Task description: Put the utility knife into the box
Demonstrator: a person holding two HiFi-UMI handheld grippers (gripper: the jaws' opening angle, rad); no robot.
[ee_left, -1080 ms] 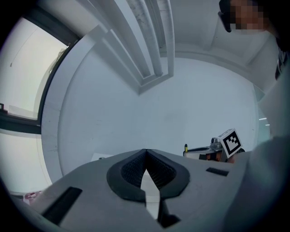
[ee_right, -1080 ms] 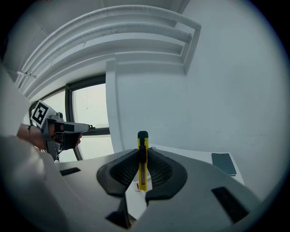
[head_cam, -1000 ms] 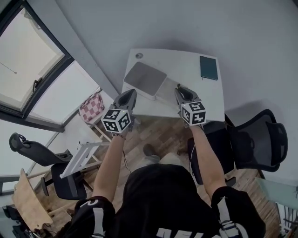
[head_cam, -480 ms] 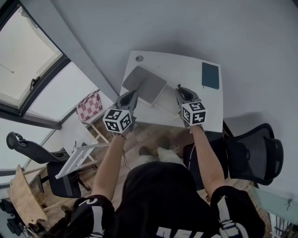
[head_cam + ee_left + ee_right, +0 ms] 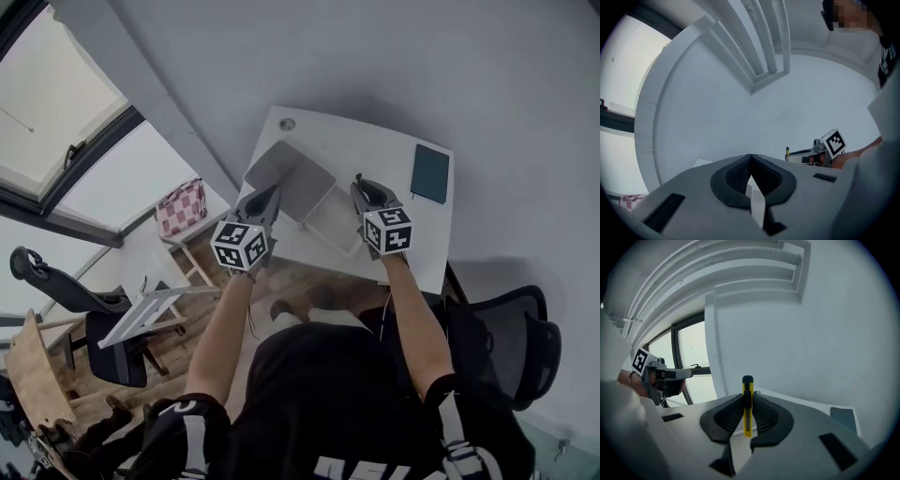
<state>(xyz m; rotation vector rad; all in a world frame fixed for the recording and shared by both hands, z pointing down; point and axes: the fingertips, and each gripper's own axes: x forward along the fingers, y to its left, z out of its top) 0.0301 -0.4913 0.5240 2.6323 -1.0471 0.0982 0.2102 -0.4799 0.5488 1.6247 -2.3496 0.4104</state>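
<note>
In the right gripper view a yellow utility knife point(image 5: 748, 425) with a black slider stands upright, and my right gripper point(image 5: 748, 397) is shut on it. From the head view the right gripper point(image 5: 368, 192) hovers over the white table point(image 5: 375, 150), just right of the open box point(image 5: 336, 217), whose grey lid point(image 5: 289, 169) leans back to the left. My left gripper point(image 5: 267, 202) hangs at the box's near left side. Its jaws are shut with nothing in them point(image 5: 750, 157). The knife tip point(image 5: 787, 151) also shows in the left gripper view.
A dark green notebook point(image 5: 430, 173) lies at the table's far right corner, and a round grommet point(image 5: 287, 124) sits at its far left. A black office chair point(image 5: 511, 347) stands on the right. A checked stool point(image 5: 184, 208) and a window are on the left.
Both grippers have moved forward from the table's near edge to hang over the table beside the box. The knife stays clamped in the right gripper.
</note>
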